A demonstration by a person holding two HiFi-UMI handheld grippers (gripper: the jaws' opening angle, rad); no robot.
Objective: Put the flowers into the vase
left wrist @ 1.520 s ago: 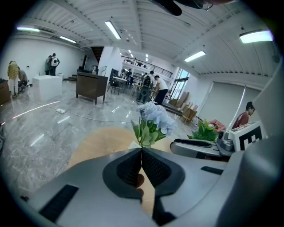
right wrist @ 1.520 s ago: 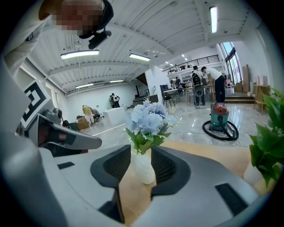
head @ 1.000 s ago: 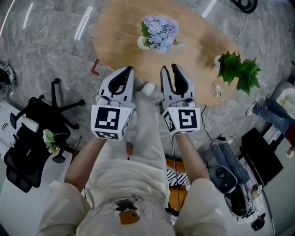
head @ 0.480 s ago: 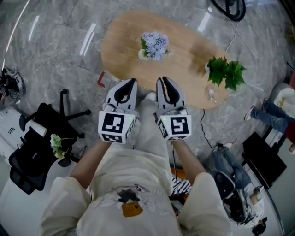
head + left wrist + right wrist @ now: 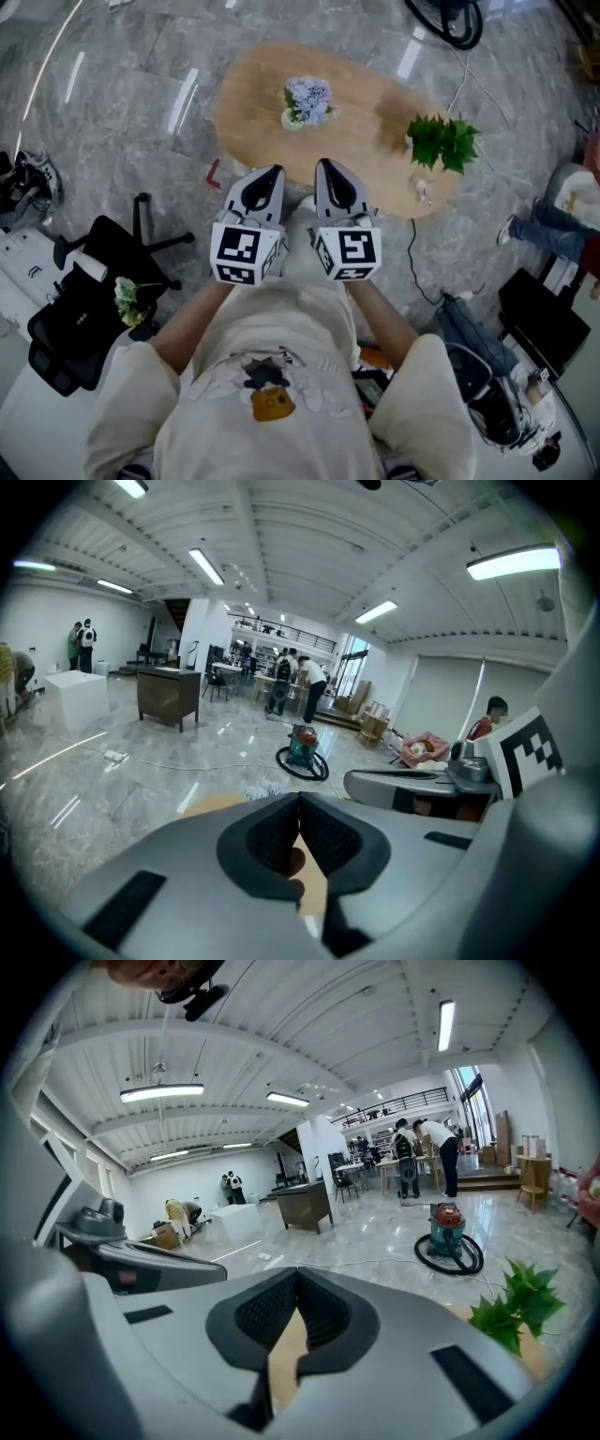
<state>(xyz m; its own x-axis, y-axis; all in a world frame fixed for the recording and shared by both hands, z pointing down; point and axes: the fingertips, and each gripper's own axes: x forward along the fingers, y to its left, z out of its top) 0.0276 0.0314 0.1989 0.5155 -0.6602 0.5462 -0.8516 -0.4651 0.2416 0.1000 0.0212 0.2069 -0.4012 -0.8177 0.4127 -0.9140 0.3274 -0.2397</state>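
While the pale blue flowers (image 5: 307, 94) stand in a small white vase (image 5: 290, 120) near the far edge of the oval wooden table (image 5: 253, 112), both tongs hang in the air on the near side of it, well apart from the vase. A green leafy plant (image 5: 442, 142) sits toward the right end of the same table, apart from the flowers. The left tongs (image 5: 272, 173) have their jaws pressed together with nothing between the ribbed pads; only the wood of the table shows through the slit lower down. The right tongs (image 5: 325, 167) have just been closing and now stand with the jaws met at the tips, also with nothing caught in them. The two lie side by side, tips pointing toward the table. Off to the left, on the grey marble floor (image 5: 122, 103), a black office chair (image 5: 75, 319) carries a small bunch of pale flowers (image 5: 127, 298). Farther back, a vacuum cleaner (image 5: 302, 752) rests on the floor.
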